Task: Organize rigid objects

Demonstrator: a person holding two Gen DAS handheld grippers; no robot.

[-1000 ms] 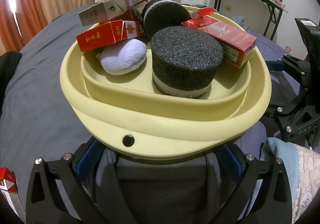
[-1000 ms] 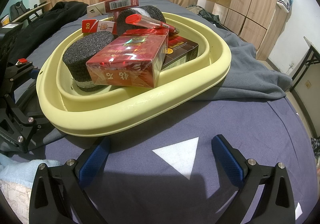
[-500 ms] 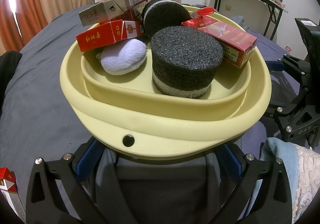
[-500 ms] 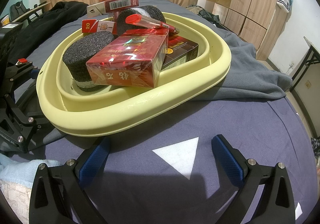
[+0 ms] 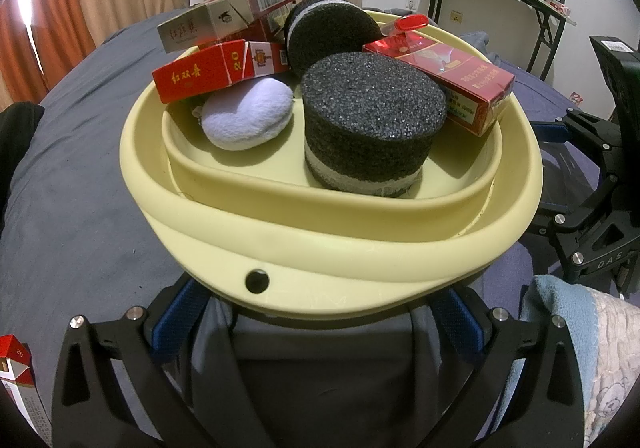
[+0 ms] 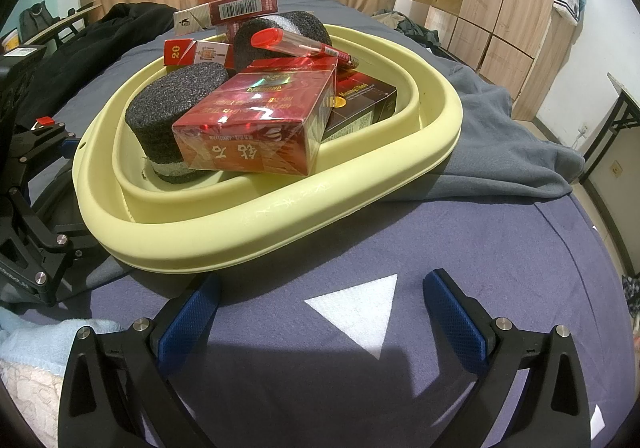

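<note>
A pale yellow basin [image 5: 320, 244] [image 6: 280, 224] rests on the bed. It holds two black foam cylinders [image 5: 372, 119] [image 6: 168, 115], a white plush pad [image 5: 248, 115], a shiny red box [image 5: 448, 75] [image 6: 256, 127], a red "20" pack [image 5: 208, 73] [image 6: 192, 51], a grey-and-red pack [image 5: 224, 19] on top, a dark box [image 6: 360, 103] and a red-capped pen [image 6: 304, 45]. My left gripper [image 5: 320, 316] is open, its blue pads tucked under the basin's near rim. My right gripper [image 6: 322, 308] is open just short of the rim, holding nothing.
A grey garment [image 6: 500, 143] lies under and beyond the basin. A white triangle [image 6: 360, 308] marks the blue cover between the right fingers. A loose red-and-white pack [image 5: 16, 376] sits at the far left; a light blue towel [image 5: 560, 328] lies beside the grippers. Black clothes [image 6: 100, 31] lie behind.
</note>
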